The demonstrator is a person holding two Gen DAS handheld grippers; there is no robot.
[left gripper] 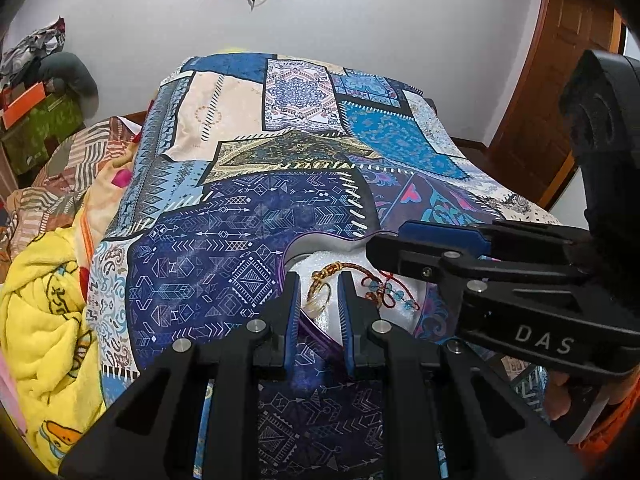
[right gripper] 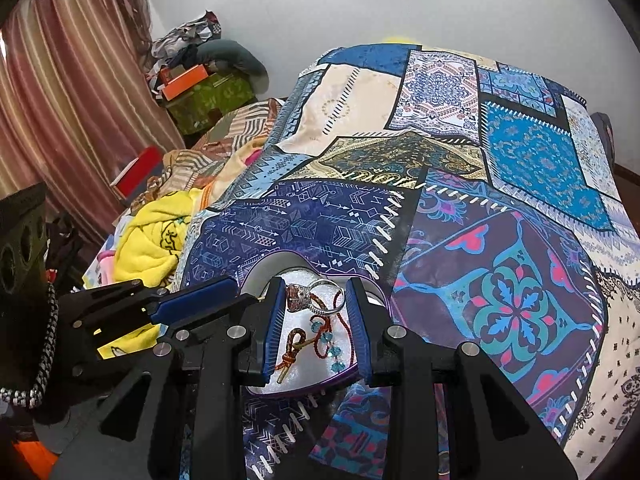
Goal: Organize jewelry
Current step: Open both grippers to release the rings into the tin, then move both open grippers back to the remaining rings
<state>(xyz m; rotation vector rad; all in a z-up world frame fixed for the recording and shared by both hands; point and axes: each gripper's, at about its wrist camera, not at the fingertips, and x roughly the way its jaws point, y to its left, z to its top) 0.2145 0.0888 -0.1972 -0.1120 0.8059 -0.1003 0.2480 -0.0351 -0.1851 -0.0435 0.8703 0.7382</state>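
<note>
A purple-rimmed jewelry box (right gripper: 372,296) with a white lining lies open on the patterned bedspread. In it are a silver ring (right gripper: 328,300) with a reddish stone, a brown braided cord bracelet (right gripper: 298,346) and a red cord with blue beads (right gripper: 324,338). The braided bracelet (left gripper: 332,274) and blue beads (left gripper: 390,290) also show in the left wrist view. My right gripper (right gripper: 316,316) is open just above the box, its jaws either side of the jewelry. My left gripper (left gripper: 319,300) is open over the box's left part, empty.
The patchwork blue bedspread (right gripper: 520,160) covers the bed. A yellow towel (left gripper: 44,320) and striped bedding lie at the left. A green box with an orange one on top (right gripper: 200,92) stands at the far left by a curtain. A wooden door (left gripper: 560,92) is at the right.
</note>
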